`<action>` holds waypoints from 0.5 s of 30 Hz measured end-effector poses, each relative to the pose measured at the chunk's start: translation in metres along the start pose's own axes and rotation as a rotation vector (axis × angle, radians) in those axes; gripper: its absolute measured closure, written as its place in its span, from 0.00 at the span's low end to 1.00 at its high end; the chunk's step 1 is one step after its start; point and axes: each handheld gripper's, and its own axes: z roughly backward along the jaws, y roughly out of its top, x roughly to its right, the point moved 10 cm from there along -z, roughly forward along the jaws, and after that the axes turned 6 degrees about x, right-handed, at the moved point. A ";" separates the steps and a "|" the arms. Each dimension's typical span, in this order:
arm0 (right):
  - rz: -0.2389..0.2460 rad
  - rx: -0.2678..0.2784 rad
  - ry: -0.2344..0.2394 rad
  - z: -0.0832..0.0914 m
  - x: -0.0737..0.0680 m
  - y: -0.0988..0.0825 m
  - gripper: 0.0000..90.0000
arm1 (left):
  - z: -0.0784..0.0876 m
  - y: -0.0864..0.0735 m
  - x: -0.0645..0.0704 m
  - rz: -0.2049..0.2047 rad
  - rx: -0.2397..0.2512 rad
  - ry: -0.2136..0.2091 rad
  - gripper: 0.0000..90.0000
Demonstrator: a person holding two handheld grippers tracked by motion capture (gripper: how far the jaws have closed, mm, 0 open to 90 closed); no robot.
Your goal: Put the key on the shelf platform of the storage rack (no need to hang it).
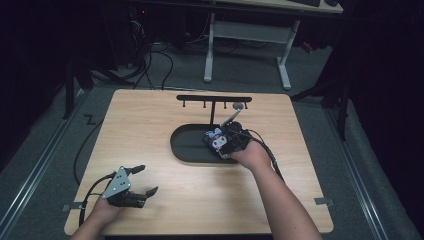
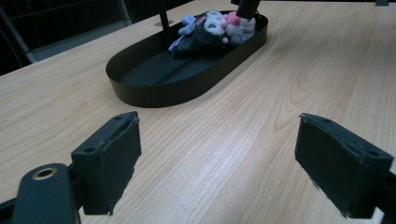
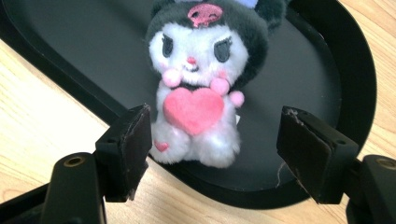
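A plush toy (image 3: 196, 93) with a white face, a black hood and a pink heart lies in the right end of a black oval tray (image 1: 187, 145). My right gripper (image 3: 217, 140) is open and hovers over that end; its pads (image 3: 135, 144) stand on either side of the toy's lower body without pressing on it. In the high view the toy (image 1: 216, 135) peeks out at the right gripper (image 1: 220, 140). My left gripper (image 1: 149, 179) rests open near the table's front left corner. It (image 2: 217, 154) has nothing between its jaws and looks toward the tray (image 2: 154, 74) and toy (image 2: 210, 28).
A black rack with several hooks (image 1: 214, 99) rises from the back of the tray, with a small grey round piece (image 1: 238, 106) by its right end. The wooden table (image 1: 150, 125) stands on a grey floor. A white desk frame (image 1: 245, 45) and cables lie beyond it.
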 end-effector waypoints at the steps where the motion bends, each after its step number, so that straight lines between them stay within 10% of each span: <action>1: 0.001 0.004 -0.004 0.001 0.000 0.000 0.30 | 0.000 0.000 0.000 0.000 0.000 -0.001 0.17; 15: 0.007 0.035 -0.013 0.014 0.000 -0.019 0.30 | 0.000 0.000 0.000 0.000 -0.002 0.000 0.17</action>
